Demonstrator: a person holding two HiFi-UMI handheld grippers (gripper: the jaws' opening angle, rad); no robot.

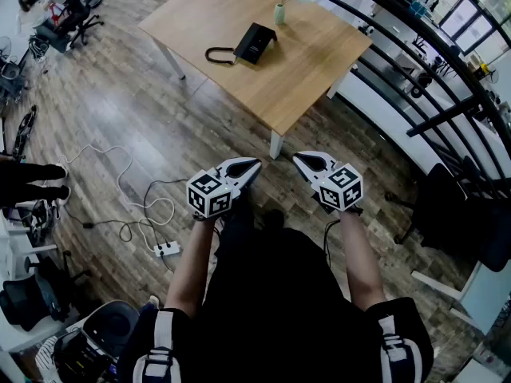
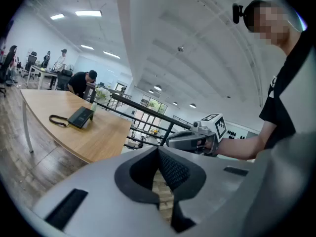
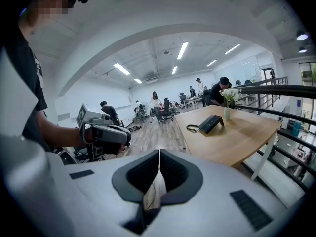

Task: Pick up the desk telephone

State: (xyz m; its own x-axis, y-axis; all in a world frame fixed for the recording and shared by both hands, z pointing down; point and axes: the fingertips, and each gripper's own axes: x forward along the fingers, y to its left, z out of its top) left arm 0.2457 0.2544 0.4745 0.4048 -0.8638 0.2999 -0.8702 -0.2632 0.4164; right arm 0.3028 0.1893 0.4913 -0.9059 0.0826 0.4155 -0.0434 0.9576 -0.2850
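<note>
A black desk telephone (image 1: pixel 254 42) with a coiled cord (image 1: pixel 217 55) rests on the wooden table (image 1: pixel 303 70), far ahead of both grippers. It also shows as the telephone (image 2: pixel 80 117) in the left gripper view and the telephone (image 3: pixel 210 123) in the right gripper view. My left gripper (image 1: pixel 249 167) is held over the floor, shut with nothing in it. Beside it, my right gripper (image 1: pixel 302 160) is also shut and empty. Each one shows in the other's view: the right gripper (image 2: pixel 170 141) and the left gripper (image 3: pixel 128 135).
A small vase of white flowers (image 1: pixel 281 5) stands on the table behind the telephone. A black railing (image 1: pixel 415 62) runs along the right. Cables and a power strip (image 1: pixel 166 249) lie on the wooden floor at left. Office chairs (image 1: pixel 72 10) and people are farther off.
</note>
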